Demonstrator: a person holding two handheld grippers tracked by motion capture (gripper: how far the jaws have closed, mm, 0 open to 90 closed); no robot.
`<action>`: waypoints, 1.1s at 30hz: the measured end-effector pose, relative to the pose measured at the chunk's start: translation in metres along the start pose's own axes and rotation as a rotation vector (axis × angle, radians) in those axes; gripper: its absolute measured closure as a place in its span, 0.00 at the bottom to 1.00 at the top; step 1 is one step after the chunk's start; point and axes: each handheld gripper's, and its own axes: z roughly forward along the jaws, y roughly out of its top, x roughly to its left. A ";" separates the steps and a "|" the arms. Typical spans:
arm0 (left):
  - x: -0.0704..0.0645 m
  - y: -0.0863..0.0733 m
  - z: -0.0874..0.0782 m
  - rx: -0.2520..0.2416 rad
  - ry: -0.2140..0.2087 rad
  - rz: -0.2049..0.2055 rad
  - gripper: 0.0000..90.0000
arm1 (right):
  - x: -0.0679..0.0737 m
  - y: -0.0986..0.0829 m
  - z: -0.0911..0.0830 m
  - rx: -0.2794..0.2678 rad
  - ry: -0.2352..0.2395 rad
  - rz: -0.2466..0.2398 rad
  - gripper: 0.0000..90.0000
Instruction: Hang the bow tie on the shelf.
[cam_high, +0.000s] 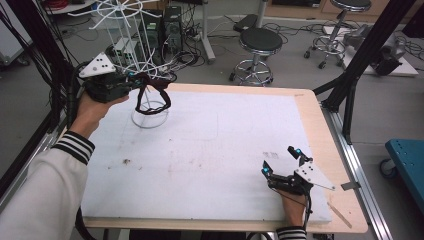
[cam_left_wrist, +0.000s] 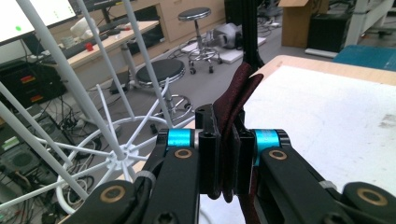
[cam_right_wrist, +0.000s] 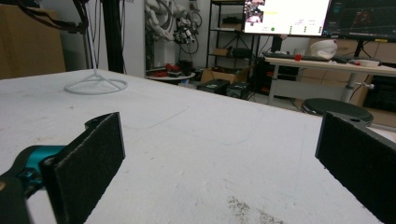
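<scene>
A dark maroon fabric loop (cam_high: 152, 95), like a hair band, hangs from my left gripper (cam_high: 134, 76) at the table's far left corner, beside the white wire rack (cam_high: 131, 30). In the left gripper view the jaws are shut on the maroon band (cam_left_wrist: 232, 135), which rises between them toward the rack's white spokes (cam_left_wrist: 122, 158). My right gripper (cam_high: 281, 161) rests near the front right of the white table (cam_high: 210, 145), jaws wide apart with nothing between them. The right gripper view looks between its black pads (cam_right_wrist: 91, 158) across the table to the rack's ring base (cam_right_wrist: 95, 86).
The rack's round base (cam_high: 148, 120) stands on the far left of the white mat. A bare wooden strip (cam_high: 325, 140) runs along the right edge. Stools (cam_high: 257, 47), cables and black frame posts (cam_high: 360, 55) stand beyond the table.
</scene>
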 end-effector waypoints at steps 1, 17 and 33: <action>0.001 0.000 0.001 0.000 0.001 -0.003 0.94 | 0.000 -0.001 0.000 0.000 -0.001 0.002 0.01; 0.007 -0.004 0.008 0.052 0.072 -0.035 0.94 | 0.000 -0.002 0.001 0.004 0.007 0.009 0.01; 0.008 -0.004 0.007 0.039 0.093 -0.071 0.76 | 0.000 -0.002 0.001 0.009 0.008 0.009 0.01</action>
